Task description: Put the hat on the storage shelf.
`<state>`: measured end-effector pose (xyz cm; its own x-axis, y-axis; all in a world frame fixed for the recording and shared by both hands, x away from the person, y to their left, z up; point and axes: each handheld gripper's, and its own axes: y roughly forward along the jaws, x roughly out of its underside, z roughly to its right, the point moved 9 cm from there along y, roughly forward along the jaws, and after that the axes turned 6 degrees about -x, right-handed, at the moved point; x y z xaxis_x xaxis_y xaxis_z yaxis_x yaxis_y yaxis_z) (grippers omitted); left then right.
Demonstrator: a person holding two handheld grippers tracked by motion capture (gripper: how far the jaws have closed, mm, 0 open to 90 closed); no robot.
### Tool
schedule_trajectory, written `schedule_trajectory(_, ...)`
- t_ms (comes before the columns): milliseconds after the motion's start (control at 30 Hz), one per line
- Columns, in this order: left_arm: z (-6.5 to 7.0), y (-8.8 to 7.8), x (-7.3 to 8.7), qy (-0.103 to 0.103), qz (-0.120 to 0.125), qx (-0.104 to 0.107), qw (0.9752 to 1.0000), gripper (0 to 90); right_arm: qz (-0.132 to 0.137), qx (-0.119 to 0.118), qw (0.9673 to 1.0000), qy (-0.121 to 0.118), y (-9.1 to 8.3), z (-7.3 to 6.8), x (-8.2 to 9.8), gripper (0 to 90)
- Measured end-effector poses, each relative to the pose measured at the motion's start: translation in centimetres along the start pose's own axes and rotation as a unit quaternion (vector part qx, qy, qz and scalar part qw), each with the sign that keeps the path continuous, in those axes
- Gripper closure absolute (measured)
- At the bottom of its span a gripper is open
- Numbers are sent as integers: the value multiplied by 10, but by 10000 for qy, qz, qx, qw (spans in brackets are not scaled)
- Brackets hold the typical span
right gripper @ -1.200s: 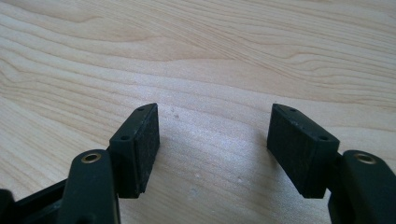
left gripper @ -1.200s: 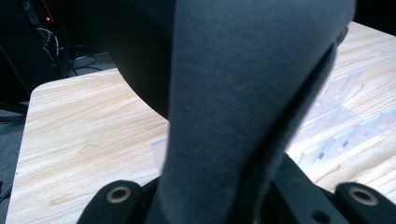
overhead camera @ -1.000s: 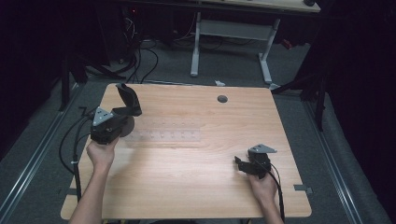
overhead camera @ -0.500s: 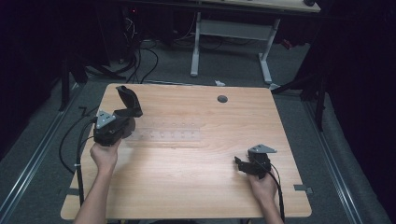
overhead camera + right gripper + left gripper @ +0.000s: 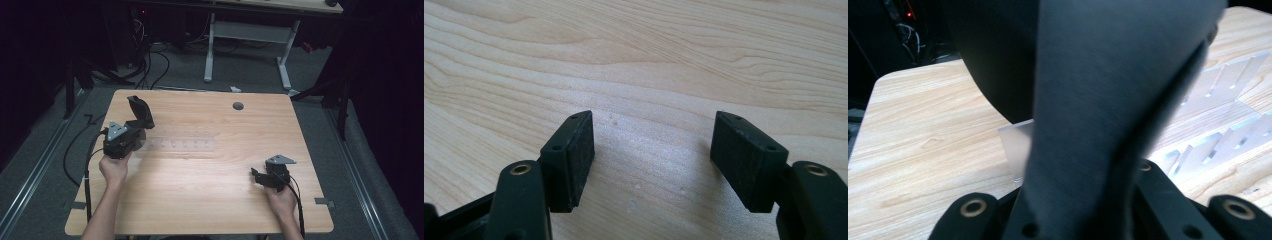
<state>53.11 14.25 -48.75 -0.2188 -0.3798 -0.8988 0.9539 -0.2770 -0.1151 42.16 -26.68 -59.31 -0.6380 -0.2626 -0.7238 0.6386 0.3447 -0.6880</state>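
While the left gripper (image 5: 131, 131) sat near the table's (image 5: 210, 200) left edge, its jaws were clamped on a dark flat object (image 5: 140, 111) that stuck up and away from the hand. From the left gripper view that object (image 5: 1108, 100) looked matte and thin, prob. light; whether stiff or bendy, can't tell. Just right of it lay a clear plastic strip (image 5: 182, 145) w/ notches along it, flat on the wood mid-table. It looked light, rigid, slick and prob. brittle, so best pinched by a long edge or one end, not the thin tabs. Farther right, well apart, the right gripper (image 5: 256, 176) rested low near the front-right corner, jaws spread wide and empty over bare wood.
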Motion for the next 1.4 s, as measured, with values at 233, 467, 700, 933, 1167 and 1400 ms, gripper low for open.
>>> schedule_trajectory(233,-3,-3,-3,-122,-36,-27,9999,752,-2,-1,10000,0,0,0,0,343)
schedule_trajectory(467,-7,-6,-3,-158,-164,-235,9995,554,-1,-2,10000,-2,0,0,0,343)
schedule_trajectory(700,-13,-18,-9,-413,-147,-289,9986,391,0,-2,10000,-3,0,0,0,343)
schedule_trajectory(933,-21,-36,-7,-500,-173,-349,9980,369,3,-2,10000,-2,0,0,0,343)
schedule_trajectory(1167,-21,-50,0,-439,-213,-391,9980,356,1,-4,10000,6,0,0,0,343)
schedule_trajectory(1400,-17,-63,3,-571,-216,-344,9975,356,0,-4,10000,-3,0,0,0,343)
